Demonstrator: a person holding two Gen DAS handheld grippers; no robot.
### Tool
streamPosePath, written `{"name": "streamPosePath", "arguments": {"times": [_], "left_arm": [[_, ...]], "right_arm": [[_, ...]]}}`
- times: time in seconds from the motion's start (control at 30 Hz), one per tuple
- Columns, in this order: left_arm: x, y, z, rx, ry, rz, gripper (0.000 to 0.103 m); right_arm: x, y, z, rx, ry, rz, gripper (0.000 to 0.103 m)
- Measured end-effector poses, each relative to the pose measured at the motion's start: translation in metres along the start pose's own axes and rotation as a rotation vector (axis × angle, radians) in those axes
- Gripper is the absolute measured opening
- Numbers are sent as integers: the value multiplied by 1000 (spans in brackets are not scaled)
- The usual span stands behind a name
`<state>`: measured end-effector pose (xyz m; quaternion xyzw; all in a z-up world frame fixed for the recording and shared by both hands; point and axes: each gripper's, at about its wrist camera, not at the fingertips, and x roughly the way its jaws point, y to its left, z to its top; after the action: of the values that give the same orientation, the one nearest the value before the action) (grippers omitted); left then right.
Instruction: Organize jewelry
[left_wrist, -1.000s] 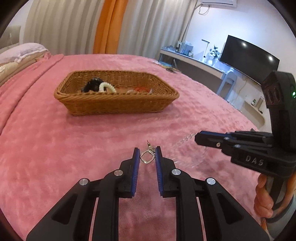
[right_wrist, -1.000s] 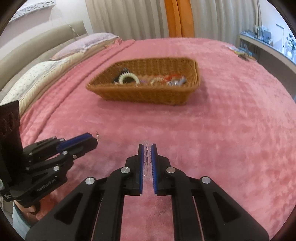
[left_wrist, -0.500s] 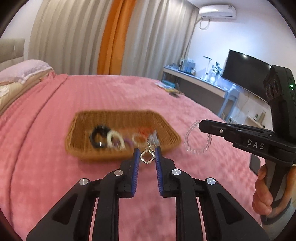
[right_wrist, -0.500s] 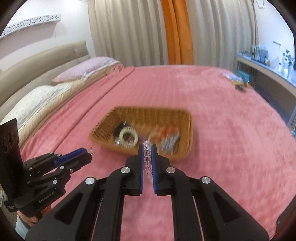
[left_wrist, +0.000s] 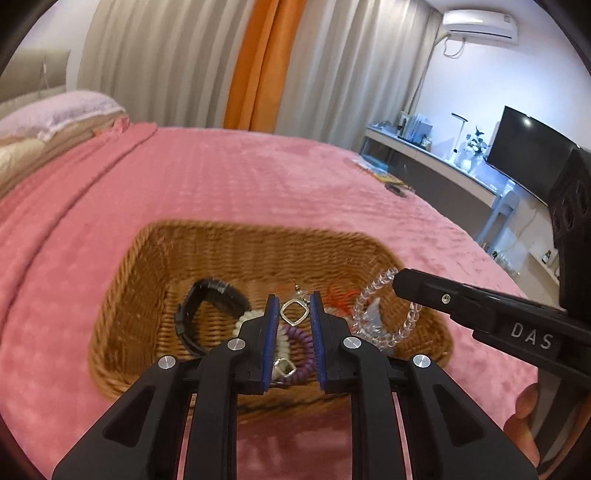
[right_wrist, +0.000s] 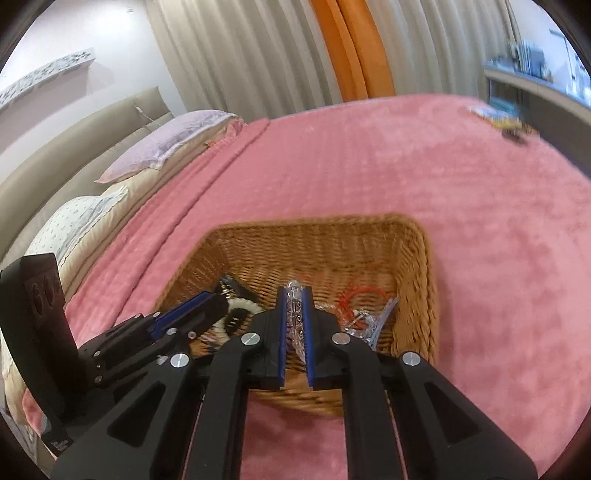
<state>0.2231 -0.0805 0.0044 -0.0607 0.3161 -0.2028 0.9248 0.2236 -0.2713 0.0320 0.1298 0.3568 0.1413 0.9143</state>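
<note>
Over the rectangular woven wicker basket (left_wrist: 147, 280) on the pink plush bedspread (left_wrist: 258, 177), the left gripper (left_wrist: 293, 314) pinches a small silver square-loop earring (left_wrist: 293, 311) between its blue pads. Just beside it, the right gripper (right_wrist: 294, 306) is clamped on a clear beaded bracelet (left_wrist: 406, 321), whose loop hangs above the basket's right end. Inside lie a black watch band (left_wrist: 207, 306), a purple coil hair tie (left_wrist: 299, 354) and red thread (right_wrist: 360, 295).
</note>
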Motion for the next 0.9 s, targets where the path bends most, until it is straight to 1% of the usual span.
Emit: {"name": "streamPosePath", "arguments": {"times": [0.17, 0.3, 0.33, 0.37, 0.43, 0.47, 0.5, 0.53, 0.57, 0.63, 0.7, 0.73, 0.8, 0.83, 0.87, 0.9], "left_arm": [[15, 6, -6, -2, 16, 13, 16], [14, 1, -6, 22, 8, 29, 16], [13, 0, -6, 25, 3, 30, 18], [11, 0, -6, 25, -3, 31, 24], [7, -1, -5, 24, -15, 28, 29], [2, -1, -6, 20, -19, 20, 30], [-2, -1, -6, 15, -22, 8, 36], [-6, -1, -6, 12, -28, 3, 46], [-15, -1, -7, 7, -50, 7, 49], [-30, -1, -5, 5, -78, 3, 50], [-49, -3, -3, -6, -107, -1, 50], [-60, -4, -2, -11, -127, -3, 52], [-90, -8, -5, -13, -177, 9, 59], [-100, -10, -6, -10, -194, 26, 68], [-113, -13, -10, -7, -219, 49, 74], [-131, -18, -17, 2, -257, 79, 76]], "right_arm": [[14, -18, -4, 24, 16, -20, 6], [16, -19, -4, 12, 10, -45, 7], [16, -20, -5, 14, 13, -37, 7], [16, -20, -4, 16, 14, -34, 8], [15, -20, -6, 17, 9, -34, 16], [13, -20, -6, 19, 7, -30, 31], [11, -21, -6, 23, 1, -26, 47], [6, -22, -6, 29, -16, -19, 51], [0, -23, -6, 32, -34, -11, 51], [-12, -21, -4, 29, -61, -3, 51], [-33, -15, -3, 27, -99, 6, 51], [-42, -13, -3, 25, -114, 12, 51], [-66, -3, -7, 7, -154, 10, 51], [-77, 1, -10, -4, -173, 3, 51], [-92, 8, -17, -23, -200, -8, 52], [-99, 11, -21, -33, -212, -15, 53]]}}
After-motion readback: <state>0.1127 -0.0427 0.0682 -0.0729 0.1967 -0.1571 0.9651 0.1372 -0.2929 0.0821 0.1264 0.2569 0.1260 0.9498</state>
